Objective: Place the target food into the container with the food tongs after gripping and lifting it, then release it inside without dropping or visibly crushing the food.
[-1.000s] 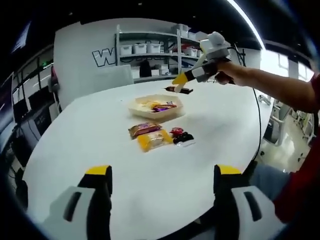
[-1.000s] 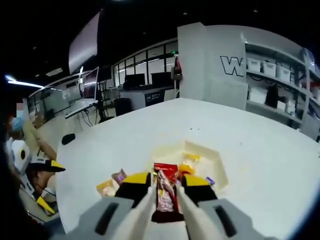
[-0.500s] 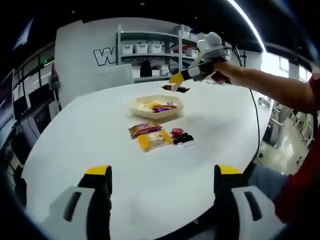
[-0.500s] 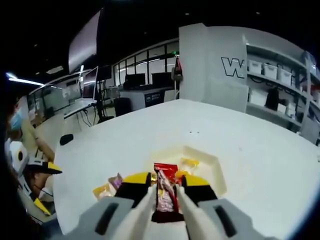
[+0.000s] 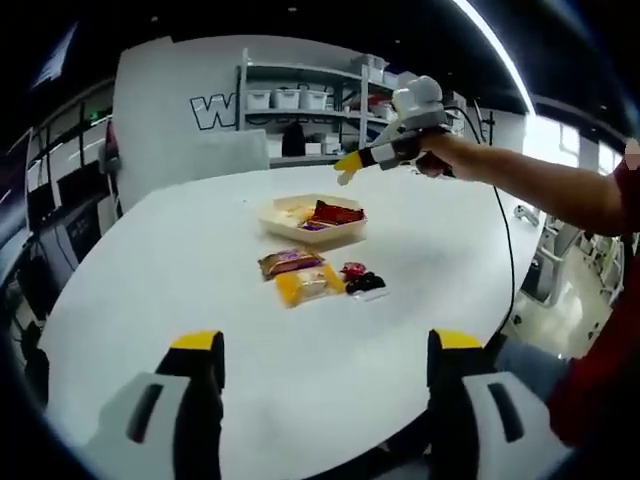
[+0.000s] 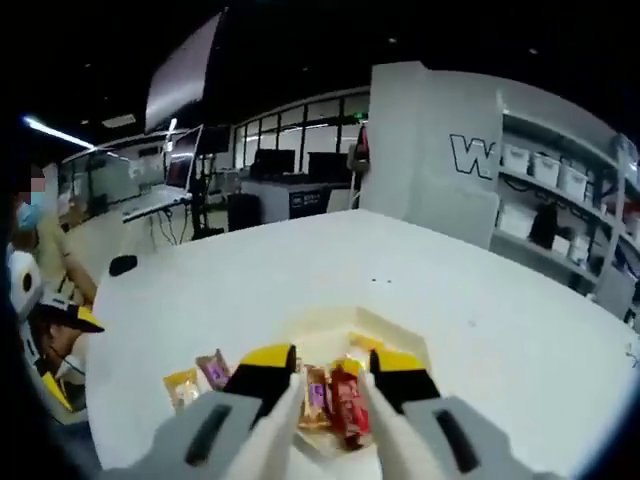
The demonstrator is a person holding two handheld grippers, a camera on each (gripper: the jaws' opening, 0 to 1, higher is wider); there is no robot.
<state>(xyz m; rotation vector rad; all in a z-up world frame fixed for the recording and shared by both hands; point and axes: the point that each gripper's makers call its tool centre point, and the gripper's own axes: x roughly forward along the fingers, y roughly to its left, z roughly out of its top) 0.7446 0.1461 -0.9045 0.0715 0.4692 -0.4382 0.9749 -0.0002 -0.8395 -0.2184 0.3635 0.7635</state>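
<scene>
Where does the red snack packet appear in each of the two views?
Left gripper view: the red snack packet lies in the shallow cream tray at upper centre, beyond the loose snacks on the white table.
Right gripper view: the packet lies in the tray at bottom centre, between the right gripper jaws, which stand apart.
Shared landmark: the big "W" on the white wall.

The left gripper [image 5: 325,372] had pale grey jaws with dark slots, black inner faces and yellow tips. The right gripper [image 6: 327,362] looked the same, its body [image 5: 415,100] white and rounded, trailing a black cable [image 5: 508,235]. The person wore a red sleeve [image 5: 628,185]
</scene>
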